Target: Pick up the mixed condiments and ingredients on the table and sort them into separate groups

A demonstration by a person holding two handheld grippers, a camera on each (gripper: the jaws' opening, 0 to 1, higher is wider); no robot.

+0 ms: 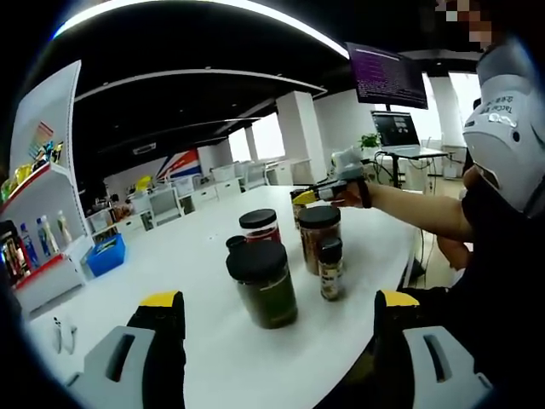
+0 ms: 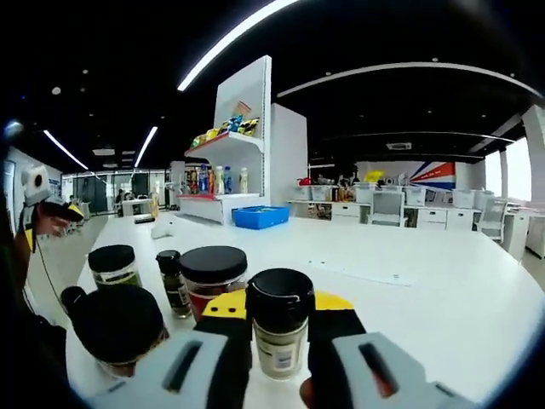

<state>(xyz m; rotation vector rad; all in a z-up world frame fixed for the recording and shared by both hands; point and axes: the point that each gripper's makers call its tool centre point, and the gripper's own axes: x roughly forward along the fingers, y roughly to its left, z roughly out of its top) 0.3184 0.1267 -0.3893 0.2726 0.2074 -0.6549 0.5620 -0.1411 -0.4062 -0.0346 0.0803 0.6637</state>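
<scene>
Right gripper (image 2: 279, 328): jaws closed on a small black-capped jar (image 2: 280, 332) with a pale label, held upright between the yellow-tipped fingers. White table (image 2: 409, 290): behind the held jar, a wide jar with reddish contents (image 2: 213, 277); just left of it, a slim dark spice bottle (image 2: 174, 281); farther left, a black-lidded jar (image 2: 113, 266); nearest the lens at lower left, a large black lid (image 2: 117, 324) (jar body mostly hidden). Background: a blue bin (image 2: 261, 216) beside a white shelf unit (image 2: 234, 145) stocked with bottles and packets.
</scene>
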